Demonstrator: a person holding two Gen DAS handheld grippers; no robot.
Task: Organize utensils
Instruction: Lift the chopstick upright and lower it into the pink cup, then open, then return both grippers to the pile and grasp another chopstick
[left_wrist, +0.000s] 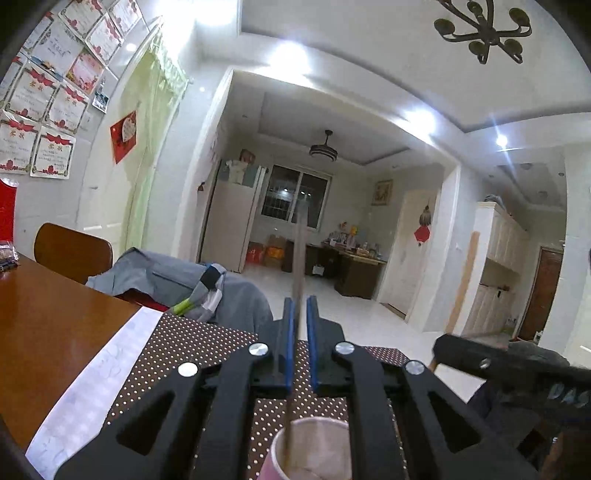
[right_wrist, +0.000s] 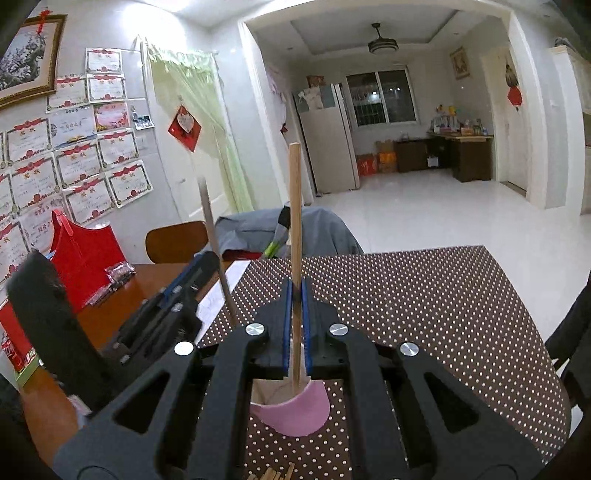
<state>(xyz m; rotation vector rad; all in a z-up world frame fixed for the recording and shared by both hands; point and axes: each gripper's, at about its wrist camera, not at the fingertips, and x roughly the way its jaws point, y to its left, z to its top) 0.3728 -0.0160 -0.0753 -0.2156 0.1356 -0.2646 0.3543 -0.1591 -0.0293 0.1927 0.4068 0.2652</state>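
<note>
A pink paper cup (right_wrist: 295, 413) stands on the dotted mat just under both grippers. My right gripper (right_wrist: 295, 284) is shut on a wooden chopstick (right_wrist: 295, 206), held upright with its lower end inside the cup. In the left wrist view my left gripper (left_wrist: 300, 302) has its blue pads slightly apart. A blurred chopstick (left_wrist: 300, 251) stands loose between them, its foot in the cup (left_wrist: 317, 435). From the right wrist view, that left gripper (right_wrist: 210, 258) sits left of the cup, and its chopstick (right_wrist: 214, 236) leans a little.
A brown dotted placemat (right_wrist: 424, 314) covers the near table; bare wood (left_wrist: 55, 314) and a white paper strip (left_wrist: 92, 387) lie to the left. A red bag (right_wrist: 85, 251) and a chair draped in grey cloth (right_wrist: 325, 229) stand behind. Several loose chopsticks (right_wrist: 273, 474) lie by the near edge.
</note>
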